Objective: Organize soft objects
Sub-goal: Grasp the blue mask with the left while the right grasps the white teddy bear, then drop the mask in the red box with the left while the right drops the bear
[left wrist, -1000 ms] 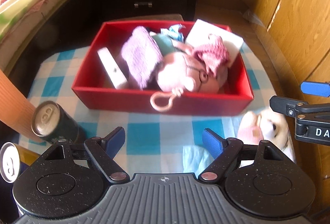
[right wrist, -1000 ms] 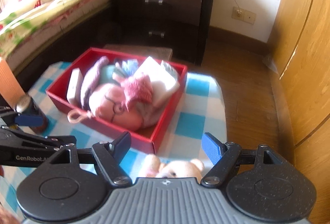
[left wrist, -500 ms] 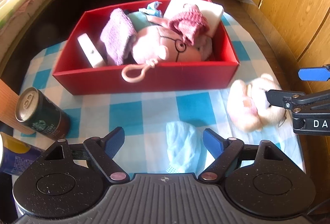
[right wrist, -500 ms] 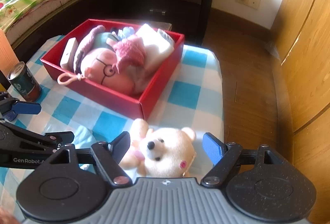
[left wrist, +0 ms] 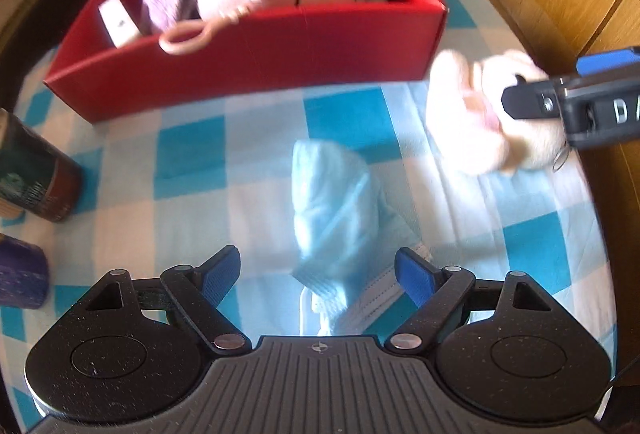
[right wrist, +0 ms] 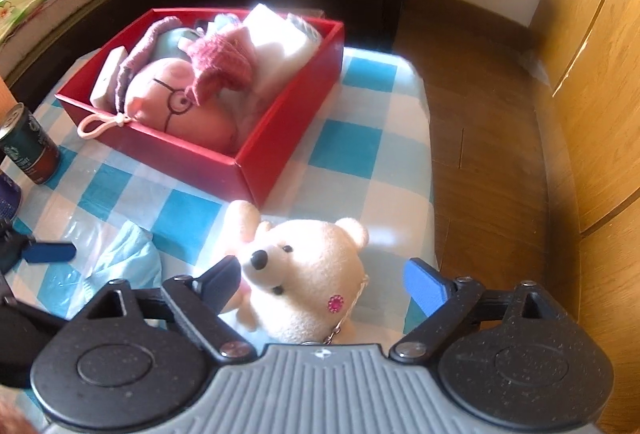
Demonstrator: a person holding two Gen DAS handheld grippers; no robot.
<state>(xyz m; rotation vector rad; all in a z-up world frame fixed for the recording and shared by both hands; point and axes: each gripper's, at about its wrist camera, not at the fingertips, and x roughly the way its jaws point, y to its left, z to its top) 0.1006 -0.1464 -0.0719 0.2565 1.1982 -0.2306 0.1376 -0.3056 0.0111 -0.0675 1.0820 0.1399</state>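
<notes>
A crumpled light-blue face mask (left wrist: 340, 222) lies on the blue-and-white checked cloth (left wrist: 188, 154). My left gripper (left wrist: 318, 272) hovers open over its near end, a finger on each side, pads apart from it. A cream teddy bear (right wrist: 308, 274) lies near the table's right edge. My right gripper (right wrist: 324, 276) straddles the bear, its jaws opening; the left finger is close by the snout, the right pad clear of it. The red box (left wrist: 248, 54) behind holds a pink pig plush (right wrist: 180, 106), knitted pieces and a white block.
A dark drink can (right wrist: 30, 150) and a purple can (left wrist: 22, 270) stand at the table's left. The table's right edge (right wrist: 430, 194) drops to a wooden floor beside wooden cupboard doors (right wrist: 592, 74). A dark nightstand and a bed lie behind the box.
Both grippers have sunk toward the table. The mask came between the left fingers and the bear between the right fingers. The right jaws have spread wider.
</notes>
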